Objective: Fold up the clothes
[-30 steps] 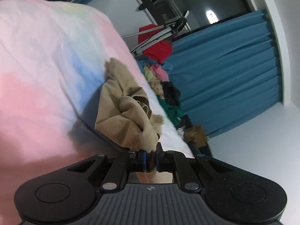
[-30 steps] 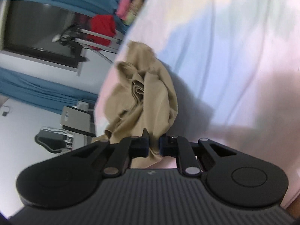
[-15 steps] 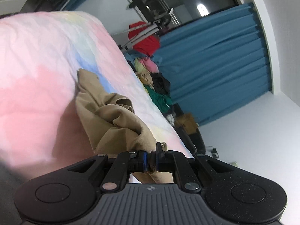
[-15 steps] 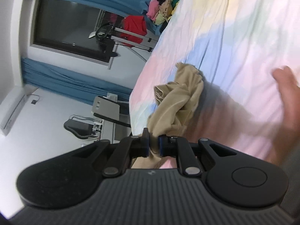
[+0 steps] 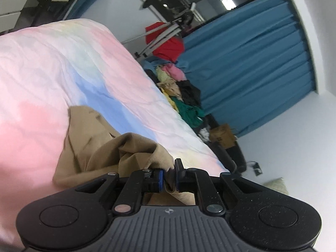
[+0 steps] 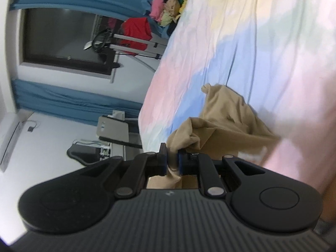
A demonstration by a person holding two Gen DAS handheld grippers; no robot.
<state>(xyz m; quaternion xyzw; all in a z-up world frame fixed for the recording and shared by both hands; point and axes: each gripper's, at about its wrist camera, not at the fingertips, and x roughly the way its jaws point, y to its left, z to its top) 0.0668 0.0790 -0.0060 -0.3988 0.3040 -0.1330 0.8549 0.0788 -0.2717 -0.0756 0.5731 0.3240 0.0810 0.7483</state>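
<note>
Ahead of the jaws spreads a bed sheet [image 5: 63, 67] in pale pink, blue and yellow patches. Beyond its far edge, to the right of the left jaws, blue curtains [image 5: 252, 63] hang in folds against a white wall [image 5: 304, 136]. A dark window [image 6: 63, 37] sits between curtains, up and left of the right jaws. A metal stand [image 6: 136, 42] carries a red cloth [image 5: 168, 46]. A heap of coloured clothes [image 5: 180, 92] lies beside the bed; a cardboard box [image 5: 222, 135] sits below it

Two close wrist views, shared bedspread [image 5: 52, 67]
</note>
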